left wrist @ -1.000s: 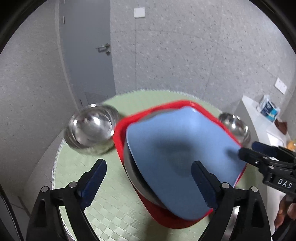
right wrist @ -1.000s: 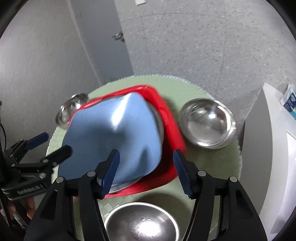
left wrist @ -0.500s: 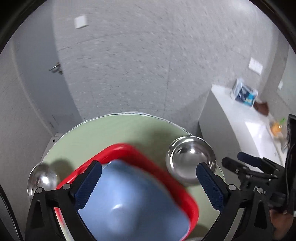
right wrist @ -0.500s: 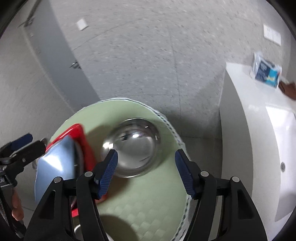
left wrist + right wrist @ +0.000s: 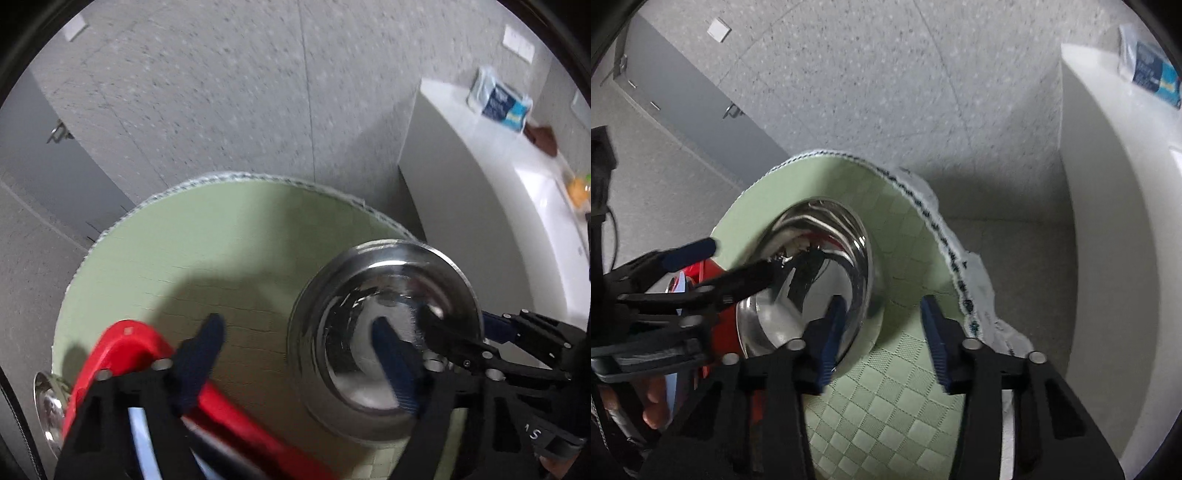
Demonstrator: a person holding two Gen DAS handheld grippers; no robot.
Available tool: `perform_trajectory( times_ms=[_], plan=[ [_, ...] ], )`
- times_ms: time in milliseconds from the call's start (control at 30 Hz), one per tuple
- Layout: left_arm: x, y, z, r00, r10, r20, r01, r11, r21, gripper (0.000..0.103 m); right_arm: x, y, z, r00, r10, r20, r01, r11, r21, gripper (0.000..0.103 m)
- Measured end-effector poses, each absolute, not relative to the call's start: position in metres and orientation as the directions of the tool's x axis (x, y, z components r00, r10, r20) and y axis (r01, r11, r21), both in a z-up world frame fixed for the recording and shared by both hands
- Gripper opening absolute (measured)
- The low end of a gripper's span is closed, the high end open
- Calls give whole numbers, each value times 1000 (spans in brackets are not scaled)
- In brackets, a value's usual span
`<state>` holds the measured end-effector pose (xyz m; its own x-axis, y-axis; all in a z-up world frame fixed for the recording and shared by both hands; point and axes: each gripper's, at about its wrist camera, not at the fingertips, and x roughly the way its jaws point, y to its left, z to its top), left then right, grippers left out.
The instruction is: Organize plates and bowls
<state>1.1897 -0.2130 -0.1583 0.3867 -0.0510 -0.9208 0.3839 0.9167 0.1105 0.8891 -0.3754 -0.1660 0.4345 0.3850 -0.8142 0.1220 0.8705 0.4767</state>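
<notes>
A shiny steel bowl [image 5: 384,332] [image 5: 820,273] sits on the green checked mat [image 5: 221,251] [image 5: 908,258] near its right edge. My left gripper [image 5: 303,362] is open; its right finger is over the bowl's inside and its left finger is beside the red tray [image 5: 147,354]. My right gripper [image 5: 882,336] is open, with its left finger at the bowl's near rim and its right finger outside over the mat. A blue plate [image 5: 140,435] lies in the red tray. Another steel bowl [image 5: 46,410] shows at the far left edge.
The round table's edge runs close behind the bowl. A white counter [image 5: 498,206] [image 5: 1126,221] stands to the right, with a blue-and-white packet [image 5: 498,99] on it. A grey door [image 5: 683,103] and speckled floor lie beyond.
Both grippers have swung right from the blue plate and tray to the steel bowl and come down close around it. The plate and tray have slid to the lower left of view.
</notes>
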Motion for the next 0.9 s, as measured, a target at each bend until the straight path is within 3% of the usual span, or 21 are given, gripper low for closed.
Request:
perform_trajectory(
  times_ms=[67, 100, 167, 433, 700, 900],
  plan=[
    [1195, -220, -166, 372, -40, -927, 401, 908, 122, 53, 890, -375, -171, 425, 402, -811, 121, 863, 491, 22],
    [1203, -222, -169, 362, -40, -932, 414, 902, 123, 37, 891, -376, -175, 419, 415, -808, 123, 855, 503, 20],
    [1210, -226, -175, 340, -54, -939, 438, 893, 107, 23, 893, -375, -179, 415, 435, -799, 126, 843, 524, 16],
    [1202, -220, -153, 410, -116, -905, 456, 885, 93, 18, 888, -380, -167, 455, 421, -785, 145, 834, 532, 14],
    [1165, -172, -80, 572, -214, -792, 438, 896, 74, 17, 884, -355, -86, 561, 348, -751, 69, 884, 462, 14],
    [1126, -91, -41, 672, -201, -713, 361, 930, 77, 17, 893, -280, -33, 588, 355, -727, -42, 911, 411, 14]
  ],
)
